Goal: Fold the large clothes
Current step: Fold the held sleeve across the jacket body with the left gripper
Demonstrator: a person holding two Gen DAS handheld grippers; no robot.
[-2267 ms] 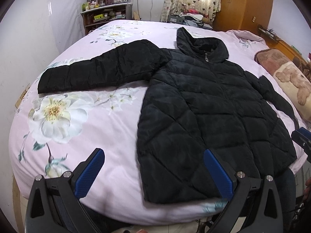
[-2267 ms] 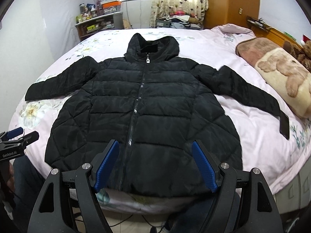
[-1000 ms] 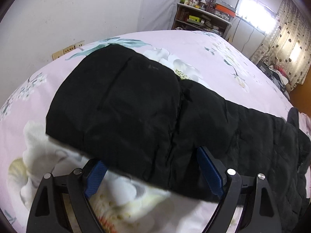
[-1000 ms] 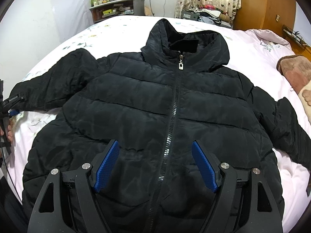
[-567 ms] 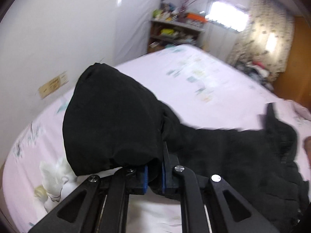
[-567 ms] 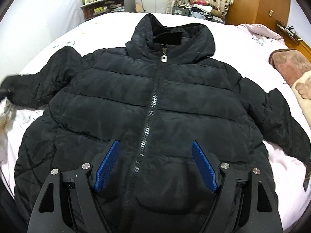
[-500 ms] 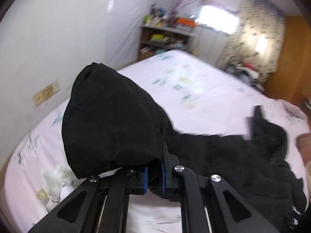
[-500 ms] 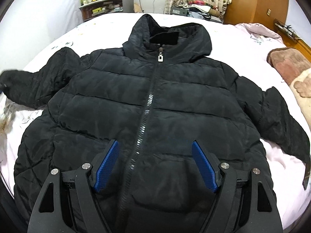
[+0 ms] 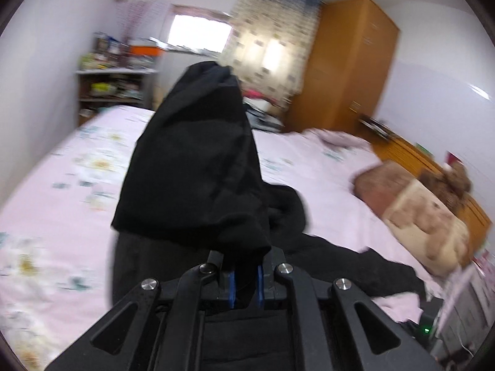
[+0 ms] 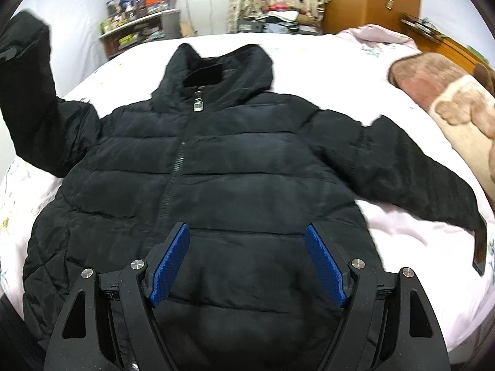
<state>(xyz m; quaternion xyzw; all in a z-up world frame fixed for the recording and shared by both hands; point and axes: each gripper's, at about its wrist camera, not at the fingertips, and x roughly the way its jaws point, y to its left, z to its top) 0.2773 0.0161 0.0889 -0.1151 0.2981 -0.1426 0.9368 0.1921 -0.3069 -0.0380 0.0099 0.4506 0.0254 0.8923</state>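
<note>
One jacket: a black quilted jacket (image 10: pixel 235 167) lies front-up on the pink floral bed (image 10: pixel 411 281), zipped, hood toward the far shelf.
Raised sleeve: the sleeve (image 9: pixel 198 167) on the shelf side of the jacket is lifted off the bed and stands up above the jacket's body; its cuff end points upward.
Other sleeve: it lies flat on the bed, reaching out toward the brown pillow (image 10: pixel 445 99).
Left tool: the left tool (image 9: pixel 245 281) is raised over the jacket, its blue pads pressed together on the lifted sleeve's fabric.
Right tool: the right tool (image 10: pixel 247 266) hovers above the jacket's lower front, fingers spread wide, gripping nothing.
Surroundings: a cluttered shelf (image 10: pixel 139 27) and a wooden wardrobe (image 9: pixel 343 65) stand beyond the jacket's hood.
</note>
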